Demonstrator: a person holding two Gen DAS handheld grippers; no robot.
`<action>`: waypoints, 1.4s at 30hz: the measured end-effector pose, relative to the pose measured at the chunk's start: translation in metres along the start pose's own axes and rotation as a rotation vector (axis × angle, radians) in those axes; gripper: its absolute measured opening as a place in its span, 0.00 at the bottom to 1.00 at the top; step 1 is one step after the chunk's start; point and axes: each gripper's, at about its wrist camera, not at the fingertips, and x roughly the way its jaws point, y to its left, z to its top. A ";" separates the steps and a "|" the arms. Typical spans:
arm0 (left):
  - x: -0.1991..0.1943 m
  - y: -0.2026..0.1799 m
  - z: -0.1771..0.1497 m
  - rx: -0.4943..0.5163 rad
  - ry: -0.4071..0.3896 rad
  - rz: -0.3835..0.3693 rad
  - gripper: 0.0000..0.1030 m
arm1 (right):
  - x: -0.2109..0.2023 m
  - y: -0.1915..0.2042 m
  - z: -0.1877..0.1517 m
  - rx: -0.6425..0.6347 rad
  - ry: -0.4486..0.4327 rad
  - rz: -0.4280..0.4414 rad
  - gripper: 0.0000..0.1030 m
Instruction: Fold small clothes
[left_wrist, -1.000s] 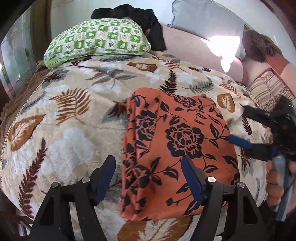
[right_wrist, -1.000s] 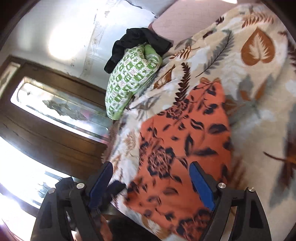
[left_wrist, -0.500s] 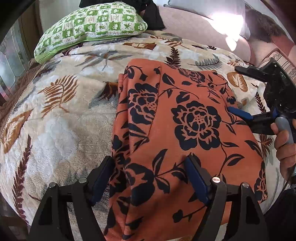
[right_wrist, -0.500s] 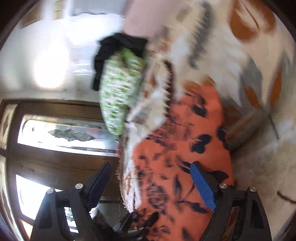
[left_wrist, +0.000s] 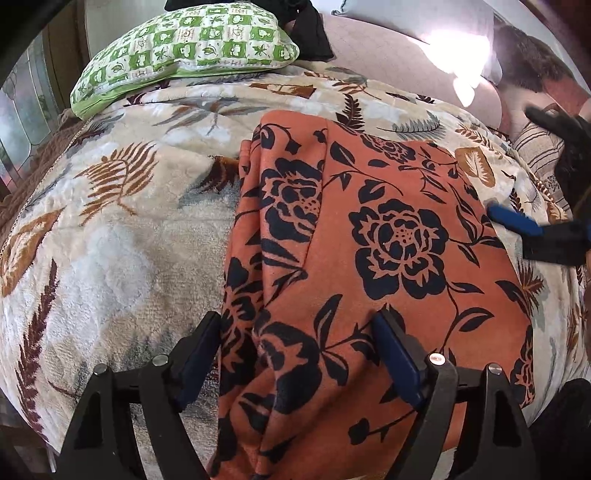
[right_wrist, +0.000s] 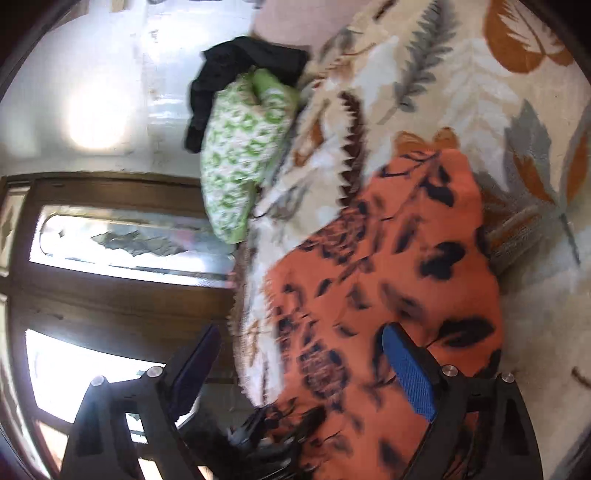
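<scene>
A: Orange cloth (left_wrist: 388, 258) with dark flowers, where?

B: Lying folded and mostly flat on the bed. Right between the two fingers of the left gripper (left_wrist: 298, 319), and running on well past the tips.

A: Pinched?

B: No. Spread wide, just been opening more, with the cloth in between but not squeezed. One finger down by the bunched left edge of the cloth, the other over the flowers nearer the middle.

A: And the right gripper (right_wrist: 302, 332)?

B: Let go too, spread wide, gripping nothing. Blue finger (right_wrist: 410, 376) over the near part of the cloth (right_wrist: 388, 277), other finger out past the edge of the bed. Seen from the left side as well, off to the right of the left fingers (left_wrist: 517, 221), blue tip just at the right edge of the cloth. Touching or not, cannot tell. Quite blurry from its own camera.

A: Under the cloth?

B: A soft cream blanket (left_wrist: 110, 240) with brown and grey leaves, all around both pairs of fingers.

A: Further out?

B: Far ahead of the left fingers, a green pillow (left_wrist: 184, 40) with little squares. Some black clothes (left_wrist: 314, 40) just behind it, touching. A pink cushion (left_wrist: 388, 55) beside those, far ahead too. Past the left-hand finger of the right gripper, a dark wooden door (right_wrist: 110, 295) with glass in it.
</scene>
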 end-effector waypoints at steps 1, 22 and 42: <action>0.001 0.000 0.000 -0.001 0.000 0.002 0.82 | 0.002 -0.001 -0.009 -0.013 0.006 -0.022 0.89; -0.068 0.015 -0.018 -0.006 -0.088 0.067 0.83 | -0.024 0.013 -0.108 -0.054 0.010 -0.011 0.89; -0.036 0.059 0.012 -0.170 -0.016 -0.012 0.83 | -0.068 -0.027 -0.085 -0.010 -0.148 -0.108 0.89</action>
